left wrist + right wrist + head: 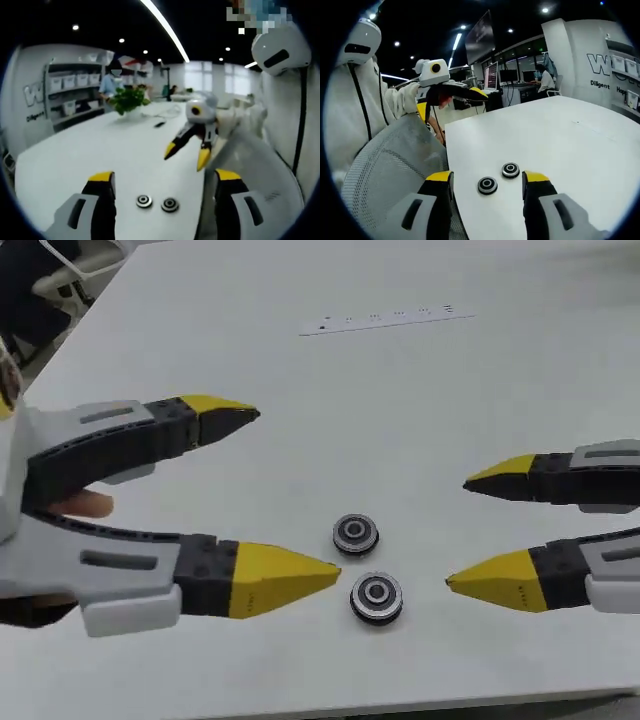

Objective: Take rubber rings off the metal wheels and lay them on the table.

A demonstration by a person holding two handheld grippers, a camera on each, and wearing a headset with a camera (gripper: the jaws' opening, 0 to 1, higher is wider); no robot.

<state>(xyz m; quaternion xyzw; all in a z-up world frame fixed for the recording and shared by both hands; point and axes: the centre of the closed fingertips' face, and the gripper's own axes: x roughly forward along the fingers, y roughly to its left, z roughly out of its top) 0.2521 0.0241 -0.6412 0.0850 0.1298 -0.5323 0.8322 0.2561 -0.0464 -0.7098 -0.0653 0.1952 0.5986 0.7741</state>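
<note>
Rubber rings (337, 534) sit around two small metal wheels (376, 596), which lie flat on the table (400, 420) between the left gripper (298, 495) and the right gripper (456, 533). Both claws are apart and hold nothing. The rings are probably soft and stretchy, so pinch the outer edge while the other claw pins the wheel.

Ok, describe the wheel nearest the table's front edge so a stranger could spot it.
On the white table, between the left claw and the right claw, two small dark-rimmed metal wheels lie close together. The near wheel sits closest to the table's front edge, slightly right of the far wheel.
</note>
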